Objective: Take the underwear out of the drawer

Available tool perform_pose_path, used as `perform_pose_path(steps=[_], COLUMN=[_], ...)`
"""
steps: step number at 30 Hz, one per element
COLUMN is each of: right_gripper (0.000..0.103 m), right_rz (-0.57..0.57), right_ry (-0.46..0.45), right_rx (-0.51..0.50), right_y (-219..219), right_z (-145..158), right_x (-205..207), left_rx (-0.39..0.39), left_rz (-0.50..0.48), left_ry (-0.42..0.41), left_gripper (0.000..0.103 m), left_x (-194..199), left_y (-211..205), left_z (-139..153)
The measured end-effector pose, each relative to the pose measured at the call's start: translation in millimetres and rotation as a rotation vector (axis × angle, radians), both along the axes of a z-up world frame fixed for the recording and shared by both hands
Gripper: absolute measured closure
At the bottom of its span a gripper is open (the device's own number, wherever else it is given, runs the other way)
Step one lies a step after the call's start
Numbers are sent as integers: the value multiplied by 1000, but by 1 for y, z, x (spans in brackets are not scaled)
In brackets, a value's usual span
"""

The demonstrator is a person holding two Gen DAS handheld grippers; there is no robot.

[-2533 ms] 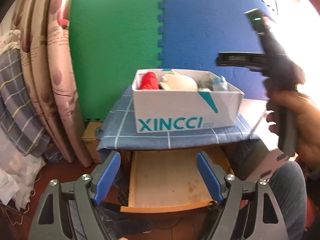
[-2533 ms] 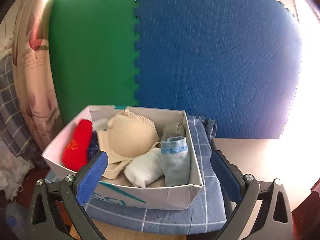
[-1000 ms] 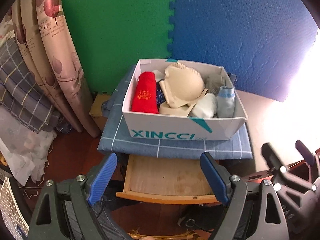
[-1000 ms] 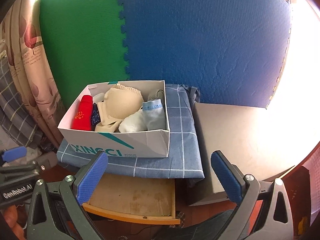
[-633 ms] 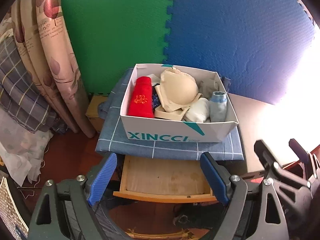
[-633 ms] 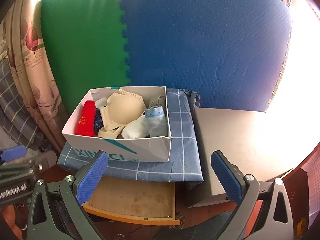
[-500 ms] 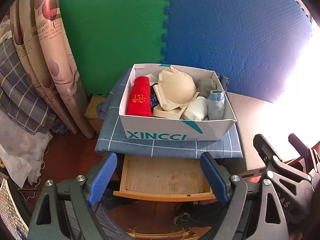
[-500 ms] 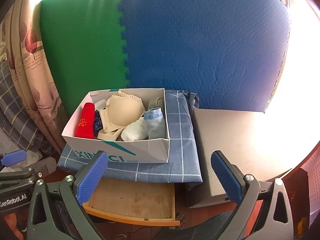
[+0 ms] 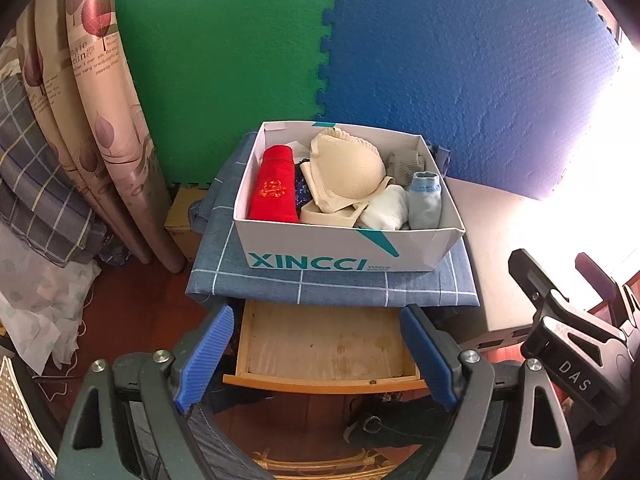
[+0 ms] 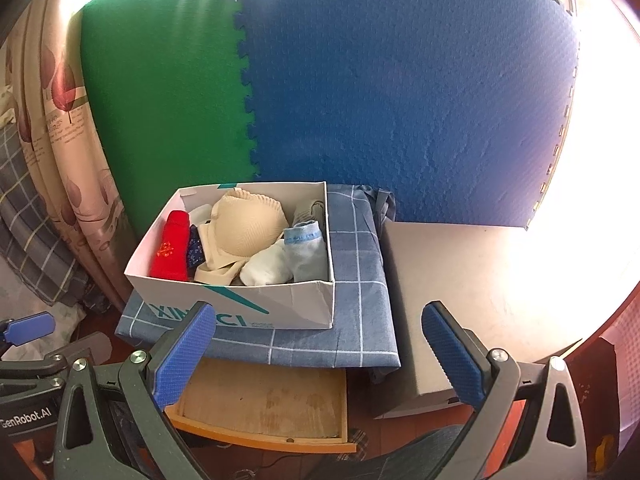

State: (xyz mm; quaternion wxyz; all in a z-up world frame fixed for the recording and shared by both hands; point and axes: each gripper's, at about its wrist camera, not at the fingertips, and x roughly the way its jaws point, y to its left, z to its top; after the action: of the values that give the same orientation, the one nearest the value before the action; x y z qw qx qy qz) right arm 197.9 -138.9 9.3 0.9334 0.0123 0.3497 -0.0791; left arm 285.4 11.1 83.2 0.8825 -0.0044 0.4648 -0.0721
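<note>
I held both grippers wide apart and empty, the left gripper (image 9: 316,356) over the pulled-out bare wooden drawer (image 9: 324,344). The folded underwear lay at twelve o'clock in the white XINCCI cardboard box (image 9: 344,254): the red roll (image 9: 274,190) ran lengthwise away, likely nearer my left than the right gripper (image 10: 320,350). Beyond: blue checked cloth (image 9: 332,286), green and blue foam mats (image 9: 440,60).

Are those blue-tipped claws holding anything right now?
No. The left gripper and the right gripper are both open and empty, back from the white box of underwear.
</note>
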Motion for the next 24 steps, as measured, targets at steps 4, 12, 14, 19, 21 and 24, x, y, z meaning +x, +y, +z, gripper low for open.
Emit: perform_pose_path(steps=[4, 12, 14, 19, 21, 24], right_gripper=[1, 1, 1, 1, 1, 1], right_rz=[3, 9, 10, 18, 19, 17], right_ry=[-4, 2, 3, 4, 3, 2], right_rx=[-9, -3, -6, -13, -15, -13], right_y=[2, 2, 3, 7, 8, 8], right_z=[1, -1, -1, -1, -1, 0], right_x=[-1, 1, 1, 0, 1, 1], left_rx=[5, 12, 15, 23, 23, 25], left_rz=[-8, -8, -9, -12, -14, -13], left_ry=[1, 1, 3, 4, 2, 1], left_gripper=[16, 16, 16, 16, 16, 16], left_x=[-1, 0, 0, 0, 0, -1], left_y=[-2, -1, -1, -2, -3, -3], left_z=[-1, -1, -2, -3, -3, -2])
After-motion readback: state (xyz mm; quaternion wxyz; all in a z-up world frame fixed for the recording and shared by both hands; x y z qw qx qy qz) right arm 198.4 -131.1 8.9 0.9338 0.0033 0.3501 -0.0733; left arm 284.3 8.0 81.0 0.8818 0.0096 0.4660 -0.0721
